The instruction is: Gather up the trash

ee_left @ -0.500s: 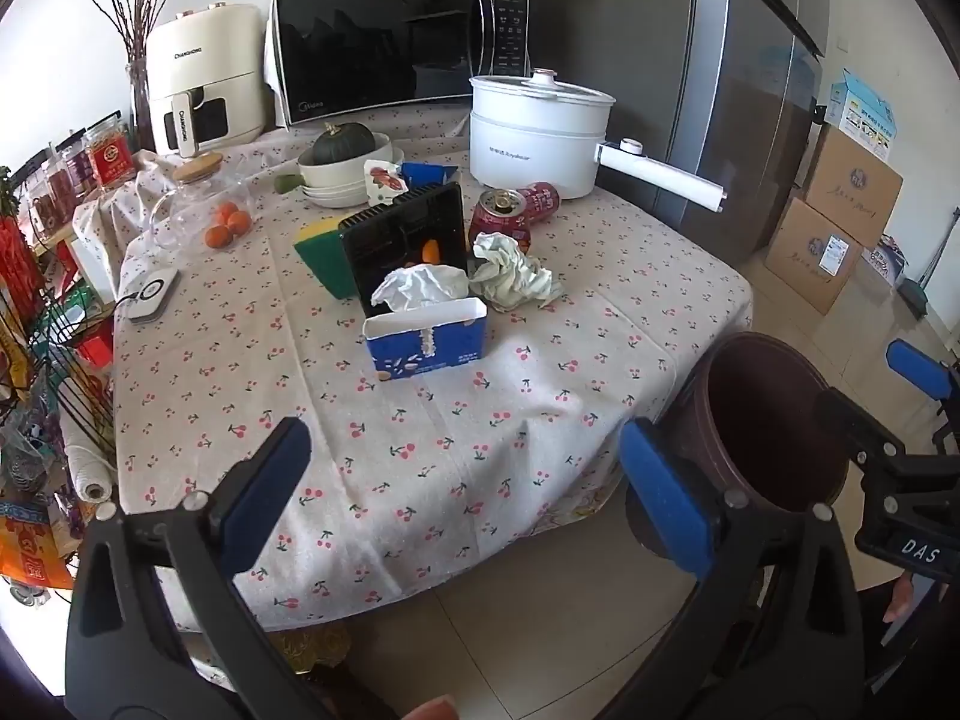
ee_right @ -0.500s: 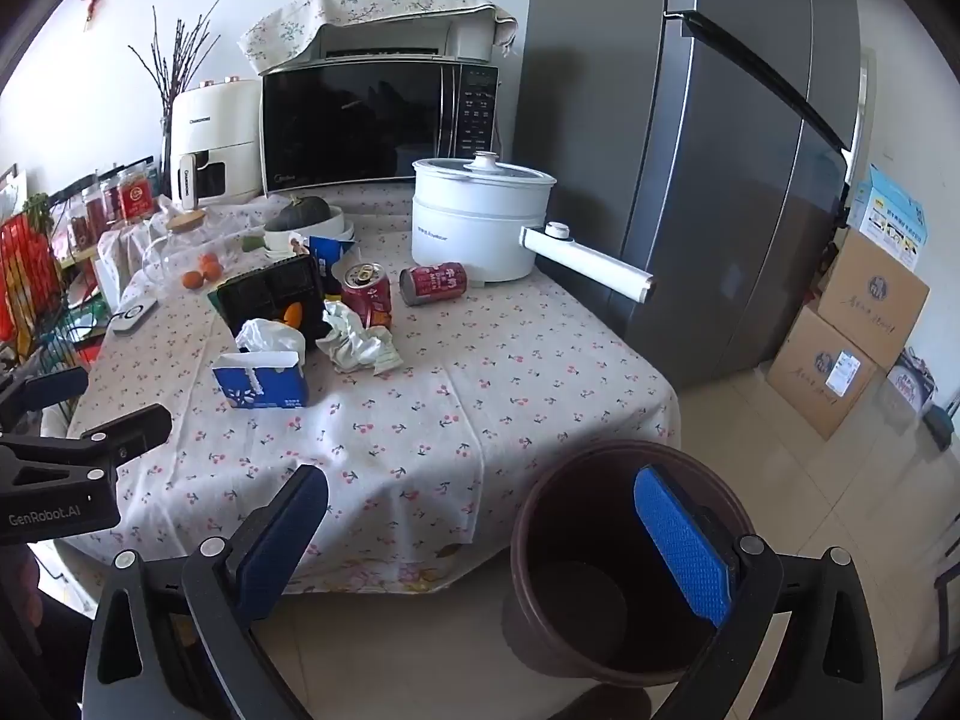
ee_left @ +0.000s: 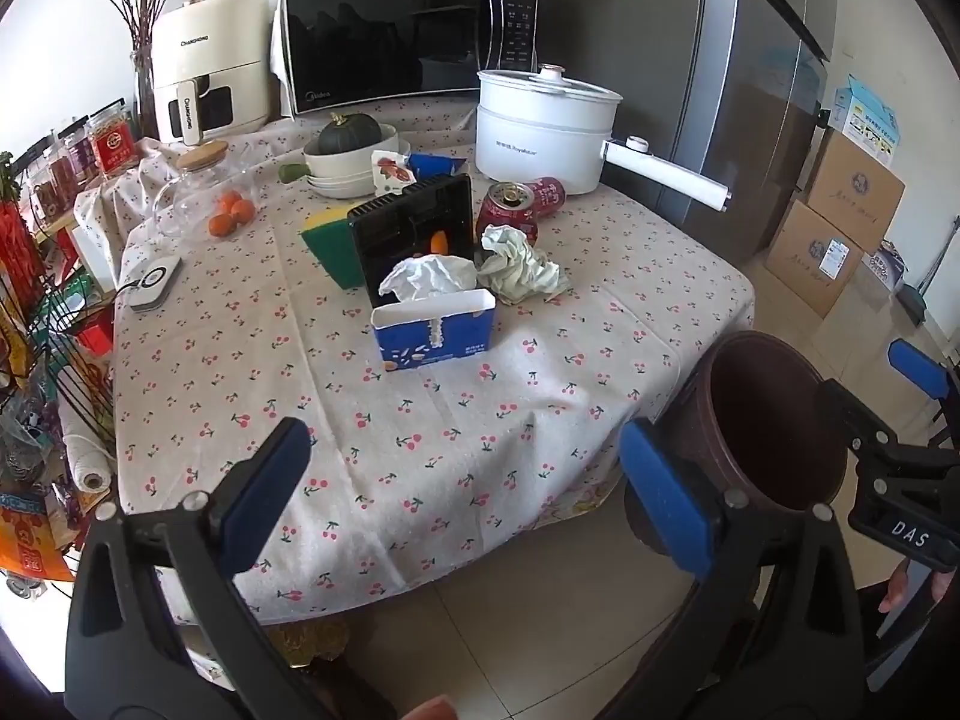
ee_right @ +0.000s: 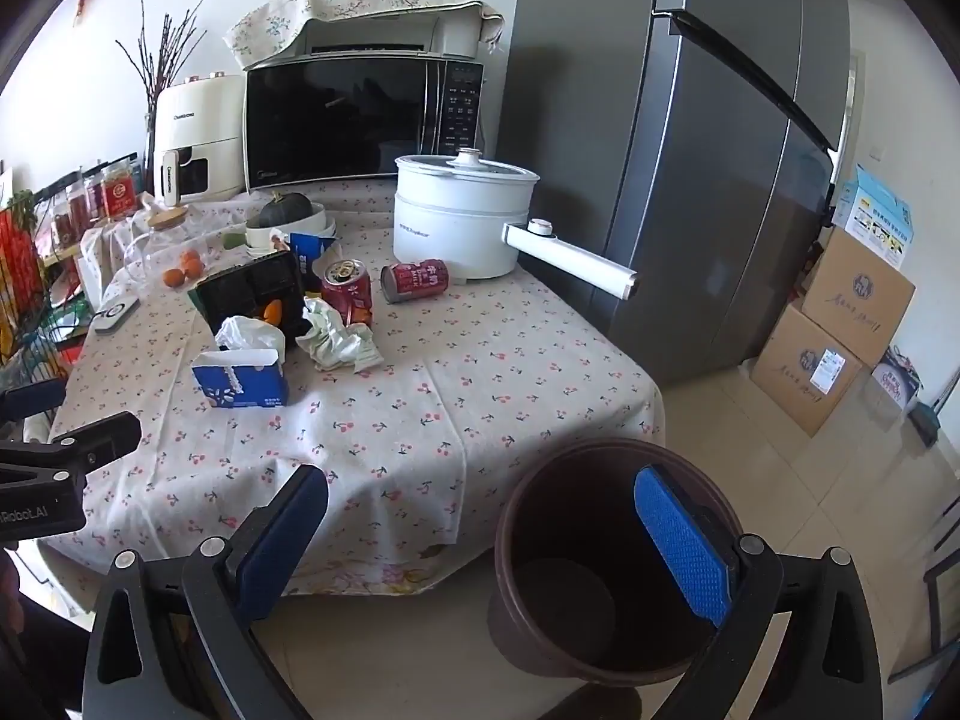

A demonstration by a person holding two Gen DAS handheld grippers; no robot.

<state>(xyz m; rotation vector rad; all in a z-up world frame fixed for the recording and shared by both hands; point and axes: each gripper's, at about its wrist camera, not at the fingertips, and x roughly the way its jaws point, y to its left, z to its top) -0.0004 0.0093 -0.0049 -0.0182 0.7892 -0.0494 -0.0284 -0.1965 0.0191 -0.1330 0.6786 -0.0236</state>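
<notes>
Two grippers hover at the near edge of the table, both spread wide with nothing between their blue pads; the left gripper point(ee_left: 462, 495) hangs over the hanging hem of the white cherry-print tablecloth point(ee_left: 420, 420), while the right gripper point(ee_right: 480, 540) sits lower right, one finger over the cloth's edge and the other over the mouth of the brown round plastic bin point(ee_right: 600, 570); that bin stands on the tiled floor just beside the table's near right corner, and its inside looks dark and bare as far as can be seen.

Further in on the cloth stands a blue cardboard tissue box point(ee_left: 435, 330) with white tissue bunched out of its open top; touching it behind is a black plastic meal tray point(ee_left: 414, 228), tilted up, with something orange in one compartment; just right of the tray lies a crumpled ball of pale paper point(ee_left: 522, 267); behind the paper stands an opened red drink can point(ee_left: 507, 213), and a second red can point(ee_left: 549, 192) lies on its side beside it. A green-and-yellow sponge point(ee_left: 327, 240) leans left of the tray.

Beyond these sit a white electric pot with a long handle point(ee_left: 540, 126), a stack of white bowls holding a dark green squash point(ee_left: 351, 150), a black microwave point(ee_left: 408, 36), a cream air fryer point(ee_left: 210, 66) and a grey refrigerator point(ee_right: 690, 120); cardboard boxes point(ee_right: 840, 330) are stacked on the floor at far right.
</notes>
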